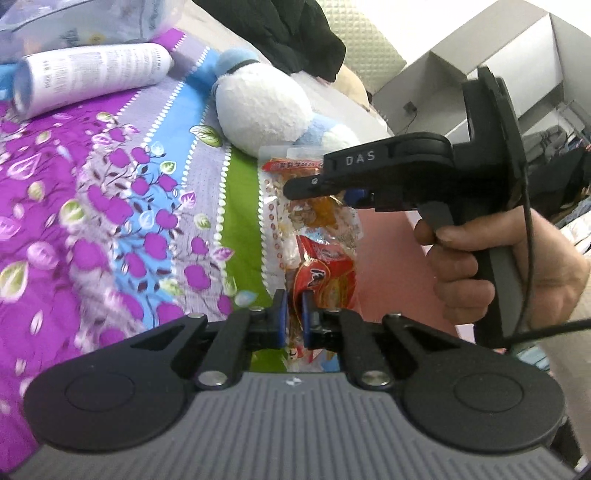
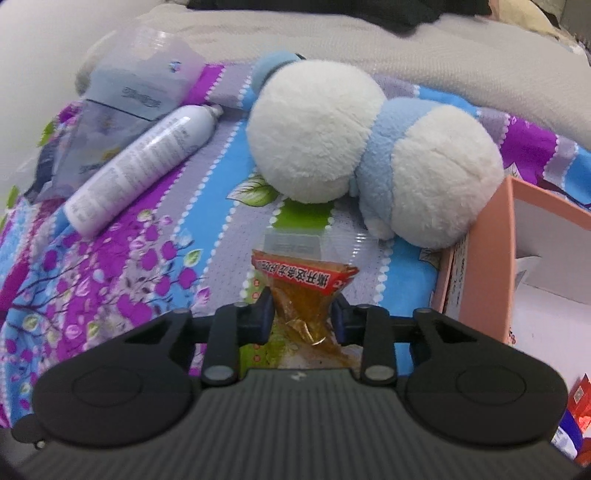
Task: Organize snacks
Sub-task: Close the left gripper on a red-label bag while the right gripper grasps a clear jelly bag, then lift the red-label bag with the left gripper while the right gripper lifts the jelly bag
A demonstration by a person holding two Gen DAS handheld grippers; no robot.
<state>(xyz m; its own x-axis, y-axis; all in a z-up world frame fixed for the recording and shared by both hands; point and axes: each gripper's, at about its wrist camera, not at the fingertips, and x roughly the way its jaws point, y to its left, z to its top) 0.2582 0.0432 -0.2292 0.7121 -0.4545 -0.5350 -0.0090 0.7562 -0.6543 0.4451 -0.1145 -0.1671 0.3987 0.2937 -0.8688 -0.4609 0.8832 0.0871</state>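
A clear plastic bag of snacks (image 1: 314, 236) holds several orange and red packets and hangs stretched above the floral bedsheet (image 1: 110, 184). My left gripper (image 1: 294, 317) is shut on the bag's near end, its blue pads pinching the plastic. My right gripper (image 1: 306, 192), held by a hand (image 1: 465, 273), clamps the bag's far end from the side. In the right wrist view, that gripper (image 2: 302, 317) is shut on an orange packet with a red strip (image 2: 303, 291) inside the bag, whose clear top (image 2: 295, 242) sticks up beyond the fingers.
A white and blue plush toy (image 2: 314, 133) lies just beyond the bag. A white bottle (image 2: 147, 158) and a clear pouch (image 2: 129, 92) lie to the left. An open pink box (image 2: 498, 258) stands on the right. Black cloth (image 1: 288, 29) lies at the back.
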